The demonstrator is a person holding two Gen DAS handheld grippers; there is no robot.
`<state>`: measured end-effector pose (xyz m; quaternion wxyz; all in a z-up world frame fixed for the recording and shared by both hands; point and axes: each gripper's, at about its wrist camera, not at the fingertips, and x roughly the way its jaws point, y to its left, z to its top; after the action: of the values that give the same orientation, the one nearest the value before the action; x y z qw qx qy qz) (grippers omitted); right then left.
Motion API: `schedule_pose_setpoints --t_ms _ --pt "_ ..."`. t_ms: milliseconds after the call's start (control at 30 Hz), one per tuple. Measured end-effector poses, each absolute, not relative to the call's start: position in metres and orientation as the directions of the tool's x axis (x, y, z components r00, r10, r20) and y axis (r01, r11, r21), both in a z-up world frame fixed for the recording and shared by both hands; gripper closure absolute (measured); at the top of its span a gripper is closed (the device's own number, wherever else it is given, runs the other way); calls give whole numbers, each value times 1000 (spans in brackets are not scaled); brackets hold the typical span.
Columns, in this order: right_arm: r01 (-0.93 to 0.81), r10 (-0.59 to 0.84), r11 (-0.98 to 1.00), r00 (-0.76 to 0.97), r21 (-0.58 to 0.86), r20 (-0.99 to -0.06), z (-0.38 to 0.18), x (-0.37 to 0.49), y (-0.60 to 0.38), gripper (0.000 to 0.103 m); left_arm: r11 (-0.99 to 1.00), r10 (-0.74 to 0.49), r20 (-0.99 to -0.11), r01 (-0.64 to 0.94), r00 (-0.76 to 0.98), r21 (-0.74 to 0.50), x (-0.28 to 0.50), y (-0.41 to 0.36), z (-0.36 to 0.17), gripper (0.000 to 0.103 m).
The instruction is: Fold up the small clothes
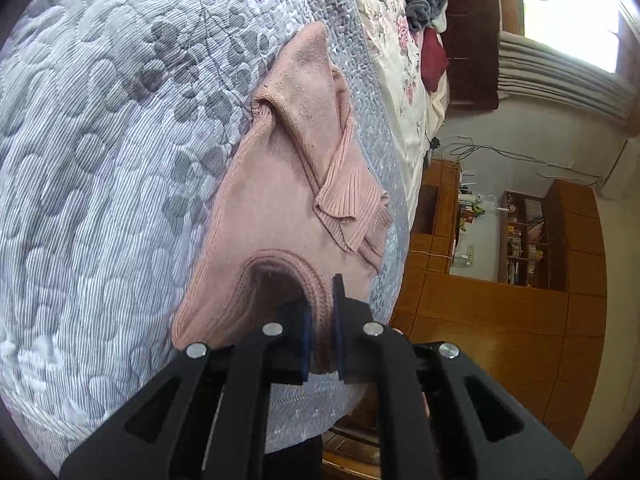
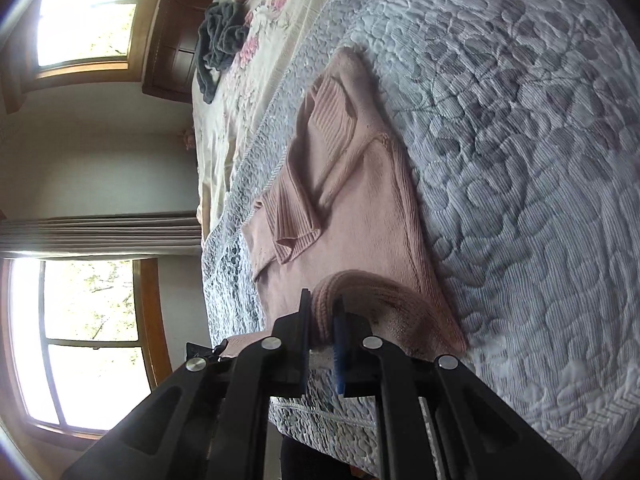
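Sweater: pink knit sweater (image 1: 256,216) lies flat on the grey quilted bedspread (image 1: 100,160), near the bed's edge, neckline towards me.
Sleeves: both ribbed-cuffed sleeves (image 1: 348,200) are already folded in across the body and overlap in the middle, so I judge the side folds done.
Left fingers: my left gripper (image 1: 322,336) is nearly closed, pinching the ribbed collar (image 1: 288,268) on one side of the neck opening; fabric sits between the blue pads.
Right fingers: my right gripper (image 2: 322,332) is likewise narrowed down on the collar (image 2: 360,284) at its other side, knit caught between the pads.
Height: I cannot tell whether the neckline is lifted yet or only pinched where it lies.
Left to do: the lengthwise fold, I think, carrying the neck end over towards the far hem (image 2: 348,60), then smoothing.
Progress: roughly past halfway, by my judgement.
Other laundry: a dark grey garment (image 2: 220,40) lies well apart on the floral sheet (image 2: 256,92), apparently unfolded.
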<state>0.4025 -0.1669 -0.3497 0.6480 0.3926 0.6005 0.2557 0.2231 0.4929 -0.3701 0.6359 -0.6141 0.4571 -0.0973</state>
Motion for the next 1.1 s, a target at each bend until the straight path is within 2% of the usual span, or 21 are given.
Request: schedule_pose_setpoints --t_ms 267,433,500,567,633,767,900,1100 --pt "185 757 626 90 758 -647 -392 454 -148 93 201 -687 -510 -540 518 -818 266 506 -420 95" --pt "184 751 642 40 744 -659 -401 469 -137 76 211 -690 -524 -555 499 -805 280 509 -432 86" --pt "168 771 622 44 765 -636 -391 472 -135 62 232 -684 -526 -533 505 -813 281 509 -423 79" --pt "120 780 613 68 781 -622 -373 473 -136 59 295 -650 -552 -496 522 -816 280 512 -403 47" --pt "58 770 631 78 774 -633 -357 475 -134 58 372 -619 -582 -455 527 -809 280 515 -383 40" --pt "-106 662 749 95 654 -743 -339 471 -117 58 530 -585 -656 -387 477 -754 288 510 -365 40" --pt "-203 552 825 88 528 -829 -355 466 -95 58 638 -563 -722 -343 403 -689 300 497 -371 40" --pt "-255 482 857 91 448 -871 -378 459 -82 59 752 -513 -803 -292 304 -591 316 477 -391 41"
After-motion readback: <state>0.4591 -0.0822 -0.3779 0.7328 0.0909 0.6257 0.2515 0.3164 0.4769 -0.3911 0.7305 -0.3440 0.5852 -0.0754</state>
